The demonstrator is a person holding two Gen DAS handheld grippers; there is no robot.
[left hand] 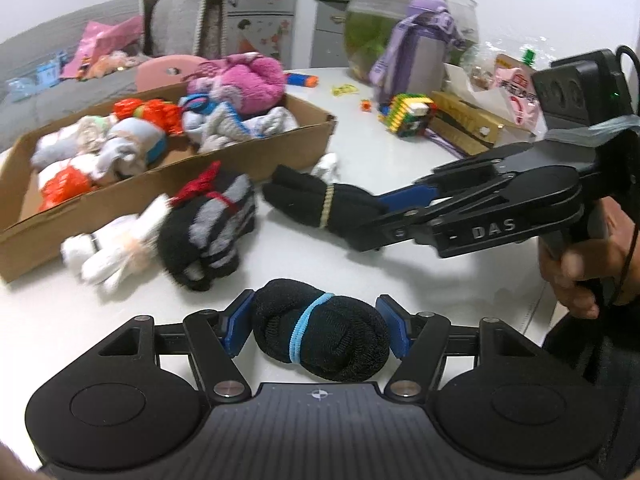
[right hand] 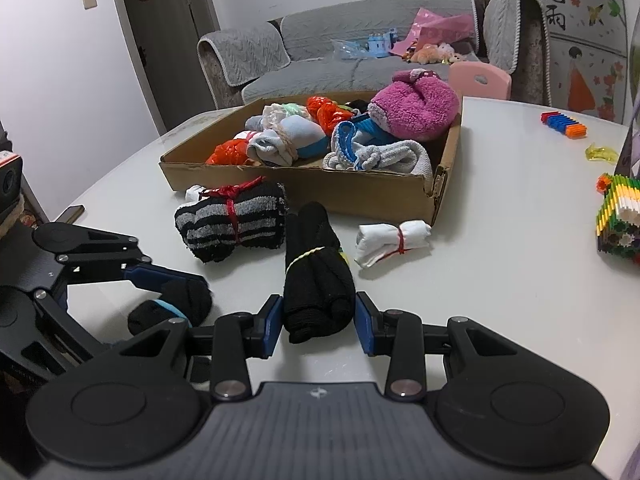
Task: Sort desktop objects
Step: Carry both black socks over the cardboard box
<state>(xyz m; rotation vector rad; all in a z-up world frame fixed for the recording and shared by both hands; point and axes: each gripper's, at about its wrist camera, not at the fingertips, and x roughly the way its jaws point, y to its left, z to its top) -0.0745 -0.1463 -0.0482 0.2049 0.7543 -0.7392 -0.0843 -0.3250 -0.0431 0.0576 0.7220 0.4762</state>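
Block toy [right hand: 620, 216] cut off by right edge; box's [left hand: 120, 200] near socks blurred.

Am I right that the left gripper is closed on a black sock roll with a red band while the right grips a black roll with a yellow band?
Not quite. The band on the black sock roll in the left gripper is light blue, not red, as the left wrist view shows. The rest holds: the right gripper grips a black roll with a yellow band.

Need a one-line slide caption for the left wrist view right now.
Left hand-held gripper clamps a black sock roll; right hand-held gripper grips another beside the box.
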